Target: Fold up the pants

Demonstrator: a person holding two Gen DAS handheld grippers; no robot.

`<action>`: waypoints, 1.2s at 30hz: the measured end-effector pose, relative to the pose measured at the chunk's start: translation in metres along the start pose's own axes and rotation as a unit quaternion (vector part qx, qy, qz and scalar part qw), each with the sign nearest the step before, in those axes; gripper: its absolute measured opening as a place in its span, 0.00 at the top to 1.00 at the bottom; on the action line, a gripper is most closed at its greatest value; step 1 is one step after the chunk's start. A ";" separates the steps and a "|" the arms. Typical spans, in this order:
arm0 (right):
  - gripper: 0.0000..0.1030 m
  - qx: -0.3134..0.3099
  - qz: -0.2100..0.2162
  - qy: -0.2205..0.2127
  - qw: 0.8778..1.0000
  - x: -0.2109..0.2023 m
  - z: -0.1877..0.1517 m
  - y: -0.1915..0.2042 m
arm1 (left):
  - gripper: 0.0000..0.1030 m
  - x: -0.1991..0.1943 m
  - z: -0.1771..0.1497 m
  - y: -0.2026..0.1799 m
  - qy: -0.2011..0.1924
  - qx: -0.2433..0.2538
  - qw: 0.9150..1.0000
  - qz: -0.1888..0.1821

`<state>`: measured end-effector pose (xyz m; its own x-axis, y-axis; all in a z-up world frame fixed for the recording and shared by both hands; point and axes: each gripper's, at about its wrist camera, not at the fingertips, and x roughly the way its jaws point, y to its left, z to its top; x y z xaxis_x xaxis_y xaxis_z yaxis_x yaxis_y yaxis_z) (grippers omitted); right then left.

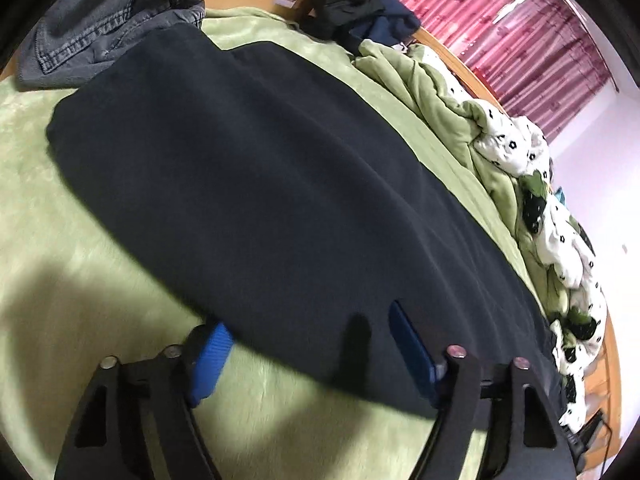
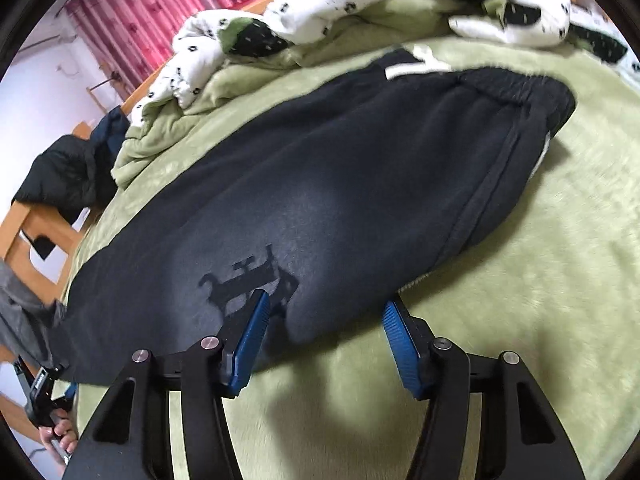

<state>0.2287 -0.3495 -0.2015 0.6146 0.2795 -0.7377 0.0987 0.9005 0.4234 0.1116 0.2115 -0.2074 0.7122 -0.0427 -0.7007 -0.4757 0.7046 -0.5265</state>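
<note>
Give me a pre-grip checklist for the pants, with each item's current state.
1. Pants lie flat on the blanket: ok.
2. Near edge sits between the left gripper jaws: ok.
3. Near edge sits between the right gripper jaws: ok.
4. Pads pressing cloth: not ok, both stand open.
5. Blanket clear of the jaws: cannot tell.
6. Jeans off the pants: cannot tell.

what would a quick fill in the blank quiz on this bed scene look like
1. The dark pants lie flat on a ____ blanket.
2. The drawstring at the waistband is ____.
3. The curtain behind the bed is ____.
4. Past the far end of the pants lie grey ____.

Missing words: green; white; red; jeans
</note>
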 end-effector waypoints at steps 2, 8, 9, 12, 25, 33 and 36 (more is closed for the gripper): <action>0.43 0.019 0.006 -0.003 1.000 0.006 0.000 -0.003 | 0.49 0.004 0.005 0.003 0.008 -0.007 1.000 0.006; 0.80 0.022 -0.004 -0.037 0.999 -0.002 0.012 0.009 | 0.87 -0.001 0.013 0.012 0.015 -0.006 1.000 0.006; 0.81 0.013 -0.006 -0.044 0.999 -0.006 0.015 0.015 | 0.88 -0.004 0.016 0.010 0.014 -0.002 1.000 0.001; 0.84 -0.016 -0.001 -0.069 0.997 -0.022 0.027 0.032 | 0.88 -0.022 0.023 -0.004 -0.008 0.022 1.000 -0.010; 0.85 -0.087 0.007 -0.118 0.989 0.013 0.137 0.094 | 0.89 0.024 0.132 -0.102 -0.109 0.121 0.987 -0.001; 0.49 -0.054 -0.065 -0.068 0.994 0.117 0.174 0.110 | 0.86 0.117 0.151 -0.121 -0.079 0.142 0.984 0.078; 0.46 -0.040 -0.027 -0.068 0.997 0.107 0.160 0.109 | 0.58 0.118 0.145 -0.123 -0.054 0.153 0.984 0.075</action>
<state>0.4311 -0.2747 -0.1502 0.7109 0.1868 -0.6780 0.0749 0.9385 0.3370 0.3290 0.2222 -0.1558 0.7051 0.1416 -0.6949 -0.4129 0.8786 -0.2400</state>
